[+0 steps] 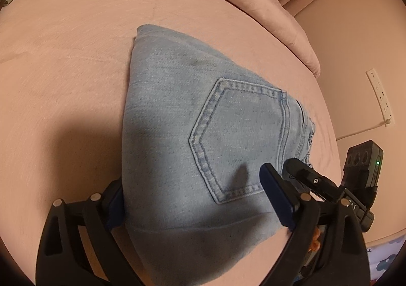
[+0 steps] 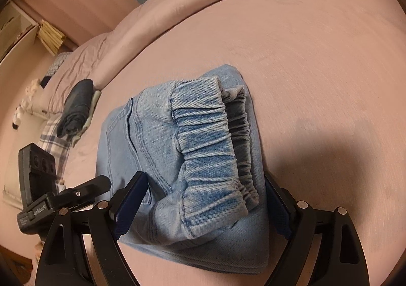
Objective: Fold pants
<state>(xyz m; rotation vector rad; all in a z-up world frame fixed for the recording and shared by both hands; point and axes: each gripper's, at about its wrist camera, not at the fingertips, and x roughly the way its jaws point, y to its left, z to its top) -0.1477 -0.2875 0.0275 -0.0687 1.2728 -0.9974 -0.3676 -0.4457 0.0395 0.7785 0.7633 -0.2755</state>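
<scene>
The light-blue denim pants [image 1: 177,113] lie folded into a compact bundle on the pink bed [image 1: 63,57]. The left wrist view shows the back pocket [image 1: 241,133] on top. The right wrist view shows the pants [image 2: 157,133] with the elastic waistband [image 2: 210,146] facing me. My left gripper [image 1: 192,199] is open, its fingers straddling the near end of the bundle. My right gripper [image 2: 203,199] is open too, with one finger on each side of the waistband end. Neither is closed on the cloth.
A rolled pink duvet [image 1: 253,7] lies along the far side of the bed. A folded dark garment [image 2: 76,106] and plaid cloth [image 2: 54,141] lie at the left in the right wrist view. A white power strip [image 1: 380,98] lies on the floor.
</scene>
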